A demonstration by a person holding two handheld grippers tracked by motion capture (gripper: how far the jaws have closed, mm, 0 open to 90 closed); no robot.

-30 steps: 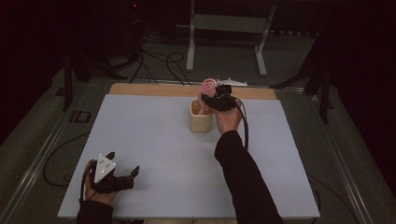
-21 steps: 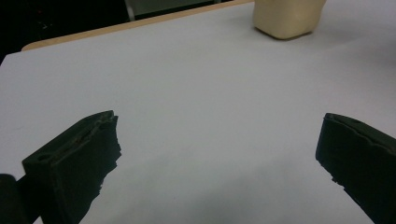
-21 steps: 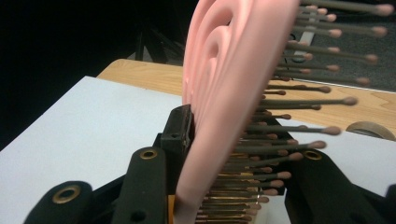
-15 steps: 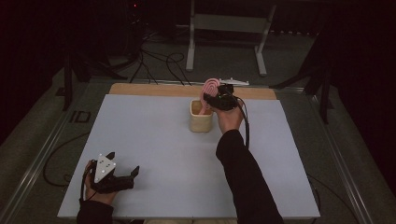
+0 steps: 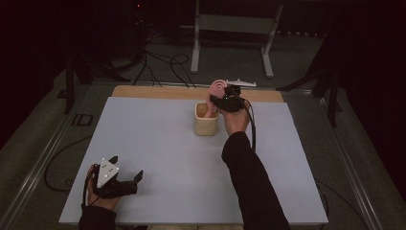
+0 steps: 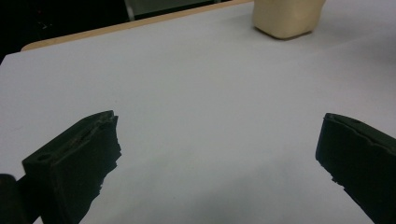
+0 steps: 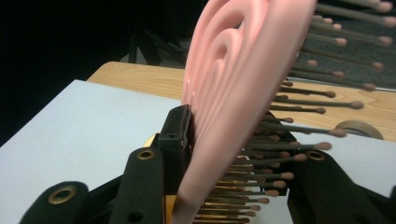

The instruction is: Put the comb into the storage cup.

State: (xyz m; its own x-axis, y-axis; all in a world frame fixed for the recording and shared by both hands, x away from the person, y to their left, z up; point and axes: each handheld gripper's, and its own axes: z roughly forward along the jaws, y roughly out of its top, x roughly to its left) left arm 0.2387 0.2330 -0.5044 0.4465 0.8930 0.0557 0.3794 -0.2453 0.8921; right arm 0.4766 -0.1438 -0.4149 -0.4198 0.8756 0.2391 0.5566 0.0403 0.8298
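Right gripper (image 5: 216, 99) clamps the pink hairbrush (image 5: 214, 96); jaws have just been easing open slightly, brush between them, its handle end inside the beige cup (image 5: 206, 125). Left gripper (image 5: 125, 181) rests spread wide on the white table (image 5: 158, 143).

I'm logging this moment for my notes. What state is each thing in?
Pink hairbrush: upright, handle end down in the cup, held by the right gripper.
Beige cup: upright on the table, open top.
Right gripper: jaws against the brush, just easing apart.
Left gripper: open, nothing between its jaws, resting low at the table's near edge.
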